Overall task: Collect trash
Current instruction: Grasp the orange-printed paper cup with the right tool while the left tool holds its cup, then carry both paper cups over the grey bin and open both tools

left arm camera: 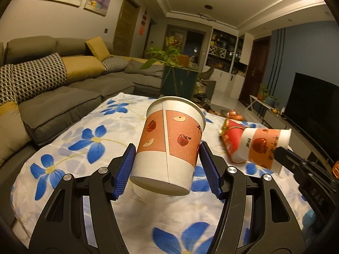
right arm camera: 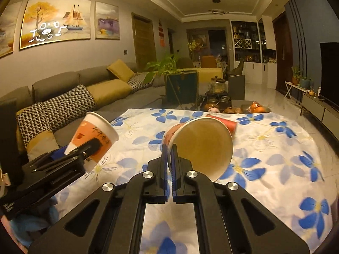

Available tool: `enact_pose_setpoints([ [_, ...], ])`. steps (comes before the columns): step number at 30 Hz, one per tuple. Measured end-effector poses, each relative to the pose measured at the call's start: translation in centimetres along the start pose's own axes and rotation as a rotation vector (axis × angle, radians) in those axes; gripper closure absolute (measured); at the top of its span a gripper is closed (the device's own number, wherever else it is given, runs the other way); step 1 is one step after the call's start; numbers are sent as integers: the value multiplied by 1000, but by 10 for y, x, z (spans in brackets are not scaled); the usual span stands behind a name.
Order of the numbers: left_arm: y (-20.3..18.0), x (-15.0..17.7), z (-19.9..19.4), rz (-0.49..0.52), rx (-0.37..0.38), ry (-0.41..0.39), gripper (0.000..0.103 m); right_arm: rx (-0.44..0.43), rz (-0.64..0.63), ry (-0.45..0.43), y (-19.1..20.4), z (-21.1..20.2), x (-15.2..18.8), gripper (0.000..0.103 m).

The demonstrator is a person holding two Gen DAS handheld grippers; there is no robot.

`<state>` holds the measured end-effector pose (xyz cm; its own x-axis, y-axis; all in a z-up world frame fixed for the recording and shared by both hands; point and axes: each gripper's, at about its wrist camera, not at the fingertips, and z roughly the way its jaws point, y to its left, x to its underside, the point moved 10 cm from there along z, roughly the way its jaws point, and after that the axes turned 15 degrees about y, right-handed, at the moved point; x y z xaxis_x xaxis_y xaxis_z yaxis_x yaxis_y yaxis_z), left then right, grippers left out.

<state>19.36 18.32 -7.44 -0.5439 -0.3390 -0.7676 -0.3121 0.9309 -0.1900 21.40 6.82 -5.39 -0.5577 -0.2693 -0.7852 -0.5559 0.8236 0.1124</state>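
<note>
Paper cups, two: we hold one [left arm camera: 169, 146] upright between the left gripper [left arm camera: 166, 169] pads, the other [right arm camera: 201, 146] pinched by its rim in the right gripper [right arm camera: 169, 165], both off the floral tablecloth [right arm camera: 275, 148]; red packaging [left arm camera: 229, 144] lies uncollected beyond, no bin visible.

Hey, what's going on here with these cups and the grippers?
A person is clearing paper cups off a table with a flowered cloth, a gripper in each hand. The left gripper squeezes one apple-print cup by its sides, lifted and tilted. The right gripper pinches the rim of a second cup, its mouth turned toward the camera. A red package lies on the cloth behind them.
</note>
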Motion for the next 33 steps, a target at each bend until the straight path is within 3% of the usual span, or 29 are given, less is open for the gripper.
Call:
enact_pose_setpoints([
  [33,-202,41,-23,271,268,11,43,288,196,-112,-151,-133,52,99],
])
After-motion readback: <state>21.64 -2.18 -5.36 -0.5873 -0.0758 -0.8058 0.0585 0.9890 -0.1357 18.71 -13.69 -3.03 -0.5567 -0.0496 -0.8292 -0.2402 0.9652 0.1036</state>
